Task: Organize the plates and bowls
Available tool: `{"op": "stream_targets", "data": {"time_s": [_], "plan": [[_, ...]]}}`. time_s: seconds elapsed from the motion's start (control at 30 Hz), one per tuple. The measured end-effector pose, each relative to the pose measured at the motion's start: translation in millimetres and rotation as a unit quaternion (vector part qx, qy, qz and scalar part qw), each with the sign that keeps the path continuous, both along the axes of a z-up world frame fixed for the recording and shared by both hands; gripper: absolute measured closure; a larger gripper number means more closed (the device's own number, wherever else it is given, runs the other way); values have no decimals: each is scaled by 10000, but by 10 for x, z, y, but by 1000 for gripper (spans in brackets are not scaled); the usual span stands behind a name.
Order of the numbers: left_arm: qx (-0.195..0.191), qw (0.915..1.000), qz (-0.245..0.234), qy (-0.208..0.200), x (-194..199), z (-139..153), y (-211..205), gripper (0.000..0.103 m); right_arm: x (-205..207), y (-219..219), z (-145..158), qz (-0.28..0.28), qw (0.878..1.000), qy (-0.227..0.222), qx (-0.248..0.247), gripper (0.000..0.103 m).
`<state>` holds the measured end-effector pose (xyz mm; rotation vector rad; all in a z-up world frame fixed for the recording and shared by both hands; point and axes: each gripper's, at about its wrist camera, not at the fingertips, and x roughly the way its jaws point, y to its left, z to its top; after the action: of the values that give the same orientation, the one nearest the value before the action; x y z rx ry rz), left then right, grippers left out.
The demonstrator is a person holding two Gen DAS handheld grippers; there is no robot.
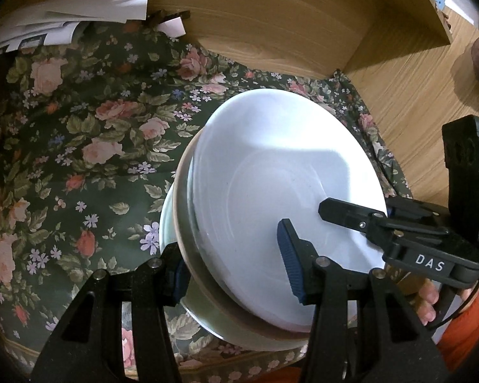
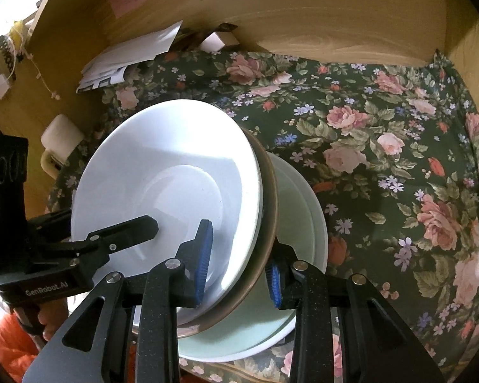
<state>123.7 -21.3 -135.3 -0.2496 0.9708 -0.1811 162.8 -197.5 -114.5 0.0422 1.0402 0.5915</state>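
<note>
A stack of dishes stands on the floral cloth: a white plate [image 1: 271, 172] on top, a brown-rimmed dish [image 1: 183, 255] under it, a pale green plate [image 1: 166, 223] at the bottom. My left gripper [image 1: 236, 265] straddles the stack's near rim, one blue pad above the white plate, one below. My right gripper [image 2: 239, 265] holds the same stack [image 2: 175, 172] from the other side, pads above and below the rim. Each gripper shows in the other's view, the right in the left wrist view [image 1: 345, 214] and the left in the right wrist view [image 2: 127, 229].
The floral cloth [image 2: 383, 159] covers a wooden surface inside a wooden-walled nook [image 1: 271, 32]. Loose white papers [image 1: 64, 22] lie at the back corner. A white roll-like object [image 2: 60, 134] sits at the cloth's left edge.
</note>
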Motion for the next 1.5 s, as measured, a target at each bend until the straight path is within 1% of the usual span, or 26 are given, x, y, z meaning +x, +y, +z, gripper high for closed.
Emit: {"op": "stream_targets", "data": {"time_s": [0.07,0.2,0.27,0.37,0.43,0.57,0.7,0.83,0.93,0.97,1.03,1.1,1.13,1.17,1.23,1.3,1.37,1.5], "plan": [[4,10000,-23,7,21,-15,0,53,16,-10,-22,-8,10000,52,41,74],[-170,9998,-26,91,40,-33,52,53,20,-11,-39,7,9998,104,163,70],[-211,9997,-47,91,45,-41,62,53,10,5,-40,60,9999,59,151,67],[-221,9997,-60,47,45,-38,70,53,-10,20,-36,98,9999,-42,71,65],[-97,9999,26,-78,22,-8,92,52,-23,4,-13,93,9999,-141,20,62],[46,9995,214,-230,-20,56,157,51,-119,-67,113,-40,9985,-547,-70,50],[198,9974,386,-581,-120,214,192,51,-219,-125,281,-152,9958,-897,44,49],[285,9929,466,-1060,-285,457,163,50,-366,-176,485,-203,9911,-1297,242,49],[466,9846,559,-1590,-468,688,104,44,-493,-199,616,-213,9858,-1632,322,49],[505,9823,583,-1710,-512,738,90,42,-558,-205,675,-209,9831,-1786,353,49],[612,9749,666,-2032,-655,870,58,41,-640,-212,744,-191,9794,-1968,411,49],[688,9690,730,-2257,-759,963,30,38,-743,-227,817,-175,9751,-2160,480,45],[739,9654,774,-2378,-816,1013,9,37,-810,-230,859,-177,9718,-2293,518,41],[813,9603,822,-2539,-899,1069,-18,36,-852,-234,884,-188,9693,-2392,531,39],[941,9524,886,-2762,-1002,1141,-77,33,-972,-245,947,-199,9627,-2644,545,38],[1032,9460,925,-2932,-1110,1195,-120,26,-1070,-263,994,-209,9577,-2815,566,33],[1084,9402,969,-3081,-1207,1237,-154,20,-1179,-286,1040,-243,9511,-3015,629,24],[1262,9266,1066,-3377,-1389,1285,-250,11,-1351,-305,1090,-317,9386,-3386,580,16]]}}
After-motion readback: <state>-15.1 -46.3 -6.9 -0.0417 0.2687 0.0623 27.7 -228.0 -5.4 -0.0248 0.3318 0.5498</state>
